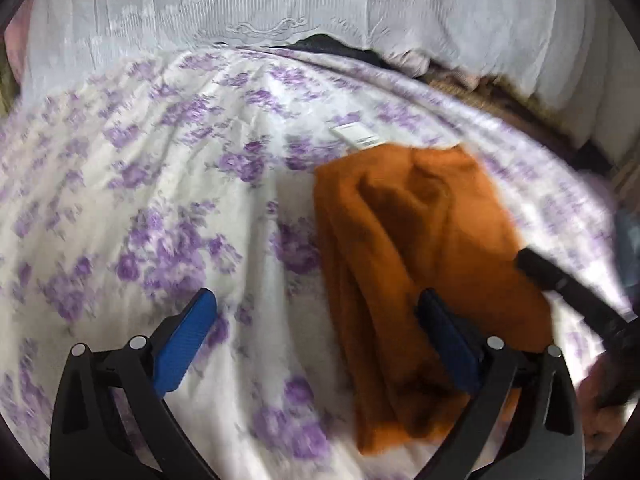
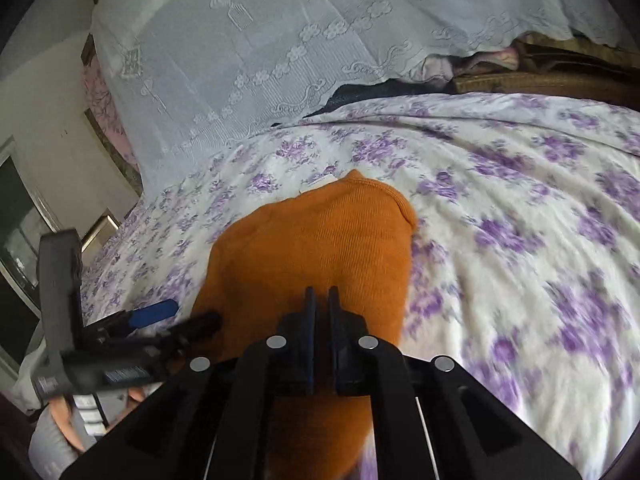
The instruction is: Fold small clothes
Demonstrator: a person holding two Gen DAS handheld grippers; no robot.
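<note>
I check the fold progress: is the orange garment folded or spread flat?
Partly folded: the orange garment lies bunched in overlapping layers on the bedsheet.

Garment (image 1: 420, 240) on bedsheet (image 1: 160, 200); tag (image 1: 358, 138) behind it; lace cover (image 1: 280, 8) beyond.

Bare floral bedsheet (image 1: 140, 200) lies open left of the orange garment (image 1: 420, 240); lace-covered pile (image 1: 280, 20) blocks beyond.

A bed fills both views, spread with a white sheet (image 1: 132, 208) printed with purple flowers, creased in soft folds. Behind it hangs a white lace cloth (image 2: 248, 64) with flower patterns, draped over bedding; dark and pink cloth (image 2: 492, 60) shows under its edge. At the left stand a pale wall (image 2: 52, 128) and a framed window (image 2: 16, 216). Daylight is soft.
</note>
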